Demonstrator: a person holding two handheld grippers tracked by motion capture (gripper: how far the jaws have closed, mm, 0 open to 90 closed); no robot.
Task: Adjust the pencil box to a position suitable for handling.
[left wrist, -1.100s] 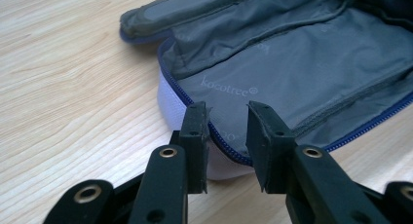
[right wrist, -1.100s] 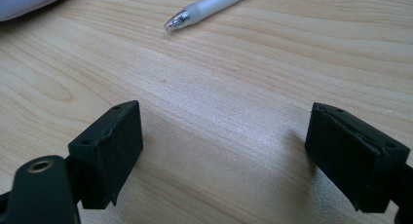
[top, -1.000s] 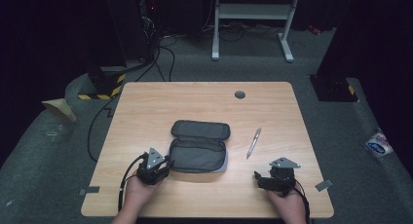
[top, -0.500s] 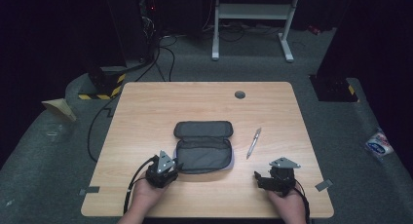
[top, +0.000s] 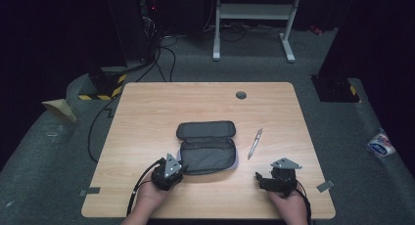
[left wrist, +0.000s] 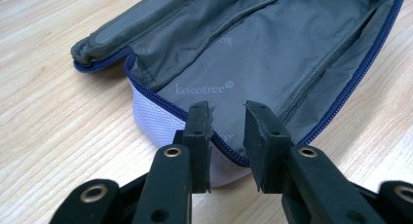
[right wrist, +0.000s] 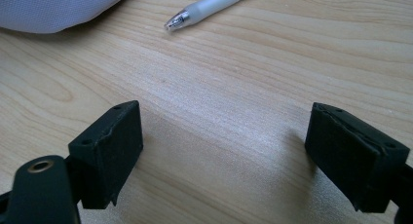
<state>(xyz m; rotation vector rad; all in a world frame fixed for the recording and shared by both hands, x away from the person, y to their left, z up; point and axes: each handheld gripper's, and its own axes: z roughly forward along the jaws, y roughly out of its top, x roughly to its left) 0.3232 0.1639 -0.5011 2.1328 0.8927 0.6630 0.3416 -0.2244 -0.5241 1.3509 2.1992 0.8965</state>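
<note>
The case [left wrist: 272,63] is soft and oblong with round corners; it lies open, and its inside is smooth grey cloth with stitched seams and a small printed word. The outside is pale woven fabric, and a dark blue zip runs along the edge. The flat lid is folded back, away from the person. The pen [top: 255,143] is thin, with a frosted clear barrel and a metal tip.

The table [top: 147,112] is light wood with fine grain and has a small round dark hole near the far edge. Around it is grey carpet, with cables, a yellow-black striped block and a white metal frame in a dark room.

The case lies in the middle of the table, the pen just beside it on the right. The left gripper [left wrist: 228,118] is at the near left corner of the case: the zip edge passes between its jaws, which have just been closing and stand narrow, with a gap, not pinching it. The right gripper [right wrist: 224,158] rests on bare wood with jaws spread wide, the pen tip a little beyond them
</note>
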